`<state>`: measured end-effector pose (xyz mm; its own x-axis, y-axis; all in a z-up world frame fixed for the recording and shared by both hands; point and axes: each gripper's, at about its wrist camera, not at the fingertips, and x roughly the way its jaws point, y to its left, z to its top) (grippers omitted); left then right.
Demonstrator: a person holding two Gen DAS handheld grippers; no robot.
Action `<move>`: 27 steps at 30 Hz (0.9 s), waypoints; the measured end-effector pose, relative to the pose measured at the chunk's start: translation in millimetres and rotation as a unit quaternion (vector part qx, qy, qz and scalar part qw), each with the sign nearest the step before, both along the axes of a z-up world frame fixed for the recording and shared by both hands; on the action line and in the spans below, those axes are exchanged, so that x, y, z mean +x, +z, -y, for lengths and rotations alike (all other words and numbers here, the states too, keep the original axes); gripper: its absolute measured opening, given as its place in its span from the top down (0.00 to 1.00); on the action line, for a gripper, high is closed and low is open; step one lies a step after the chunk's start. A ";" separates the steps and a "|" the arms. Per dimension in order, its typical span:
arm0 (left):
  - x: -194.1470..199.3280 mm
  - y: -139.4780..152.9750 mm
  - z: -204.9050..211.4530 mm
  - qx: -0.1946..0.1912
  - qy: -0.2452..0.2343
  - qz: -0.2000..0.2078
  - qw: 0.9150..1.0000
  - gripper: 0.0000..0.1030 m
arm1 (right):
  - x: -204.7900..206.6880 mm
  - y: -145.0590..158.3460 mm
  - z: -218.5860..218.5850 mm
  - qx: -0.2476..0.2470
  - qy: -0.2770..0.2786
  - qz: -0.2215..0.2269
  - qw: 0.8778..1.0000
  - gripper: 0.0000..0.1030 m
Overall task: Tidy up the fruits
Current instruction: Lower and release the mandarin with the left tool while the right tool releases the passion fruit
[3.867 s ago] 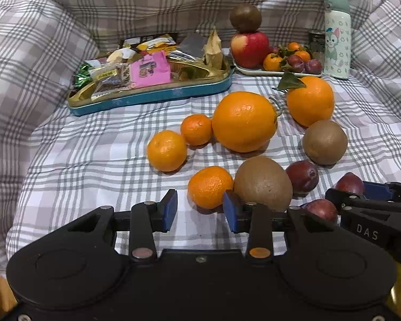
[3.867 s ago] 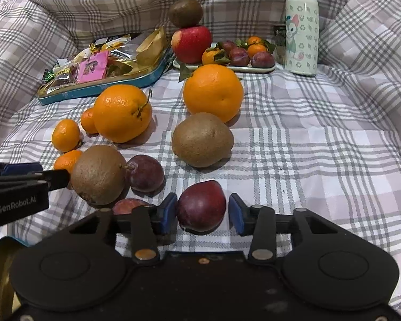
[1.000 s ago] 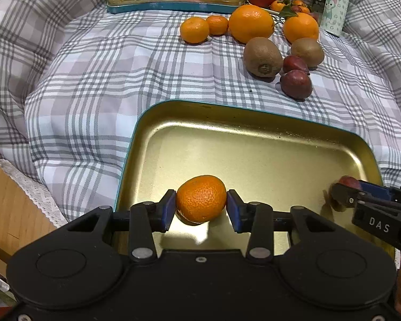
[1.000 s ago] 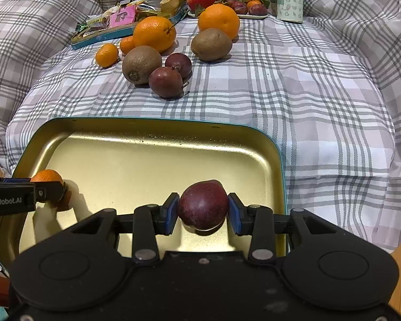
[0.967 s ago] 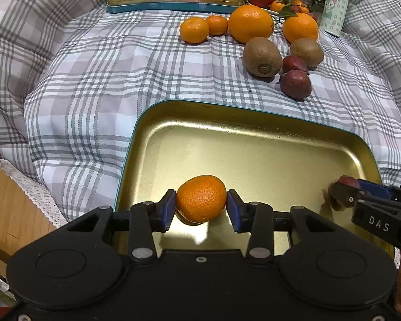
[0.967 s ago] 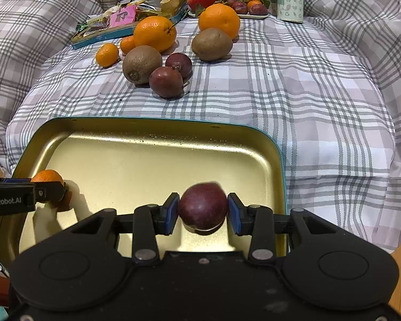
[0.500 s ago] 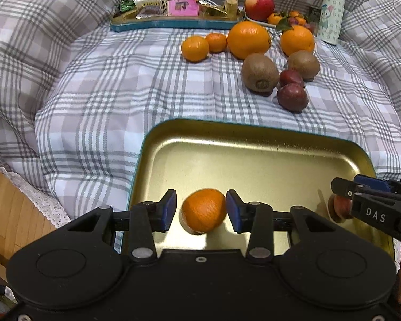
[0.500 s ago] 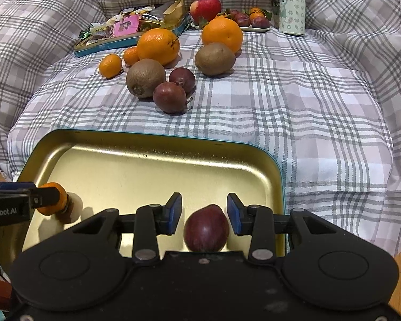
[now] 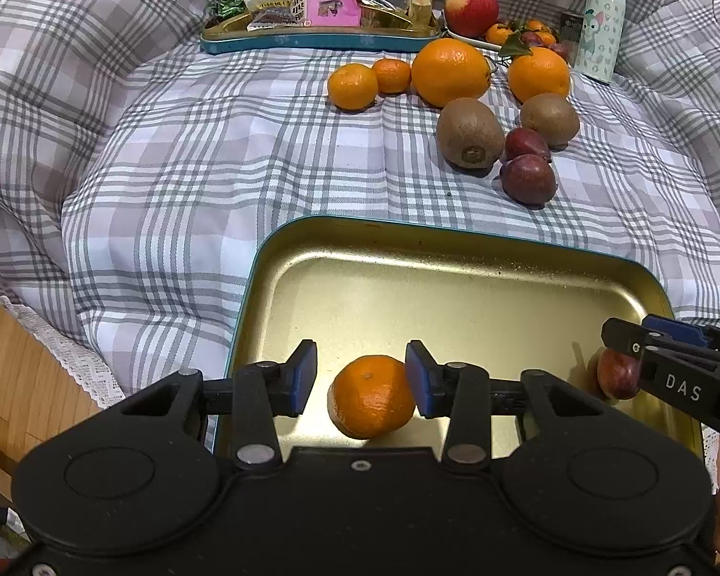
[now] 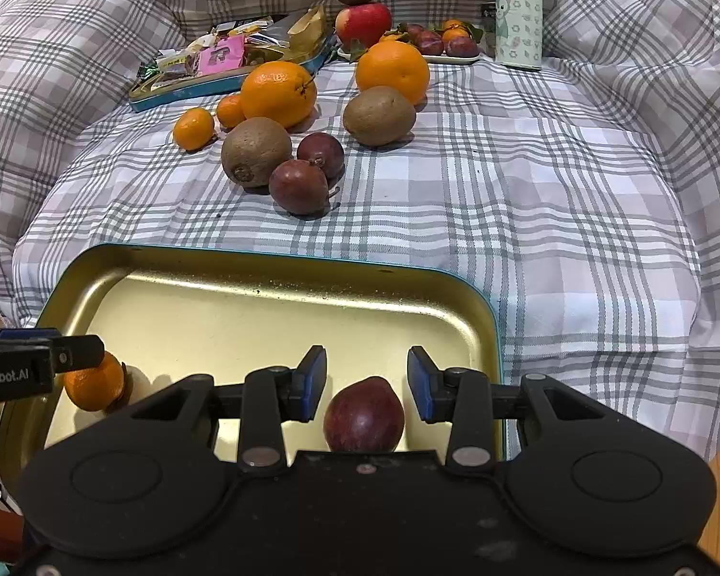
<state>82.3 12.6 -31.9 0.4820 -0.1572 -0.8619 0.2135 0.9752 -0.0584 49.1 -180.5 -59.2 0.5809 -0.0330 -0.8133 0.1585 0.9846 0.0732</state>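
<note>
A tangerine (image 9: 370,396) lies on the floor of the gold tray (image 9: 456,249) near its near-left corner, between the wide-apart jaws of the left gripper (image 9: 361,377), which do not grip it. A plum (image 10: 364,415) lies near the tray's near-right corner, between the right gripper's (image 10: 366,380) jaws, also wide and clear of it. The tray sits at the near edge of a bed covered in checked cloth (image 9: 192,153). Farther back on the cloth lie two more plums (image 10: 307,173), touching each other, beside a kiwi (image 10: 256,151); a second kiwi (image 10: 379,115) lies apart to the right. Behind them are two oranges (image 10: 278,93) and two small tangerines (image 10: 194,128). At the far edge stand a snack tin (image 9: 312,24), a plate with an apple (image 9: 471,12) and small fruit, and a bottle (image 9: 601,24).
</note>
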 end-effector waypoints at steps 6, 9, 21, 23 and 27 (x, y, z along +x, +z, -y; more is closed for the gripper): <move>1.1 1.0 3.0 0.005 -0.003 0.006 1.000 0.52 | 1.2 1.2 0.1 0.001 -0.002 0.001 1.000 0.61; 1.9 2.3 3.6 0.002 -0.004 0.008 1.000 0.52 | 1.7 1.5 0.4 0.002 -0.002 0.002 1.000 0.61; 6.6 7.1 9.9 -0.003 -0.010 0.018 1.000 0.52 | 5.8 2.4 2.9 0.004 -0.005 0.003 1.000 0.61; 7.7 7.8 11.3 -0.004 -0.012 0.020 1.000 0.52 | 7.2 3.0 3.5 0.004 -0.006 0.005 1.000 0.61; 10.3 10.0 14.1 -0.003 -0.014 0.027 1.000 0.52 | 11.3 5.1 4.3 0.002 -0.006 0.012 1.000 0.61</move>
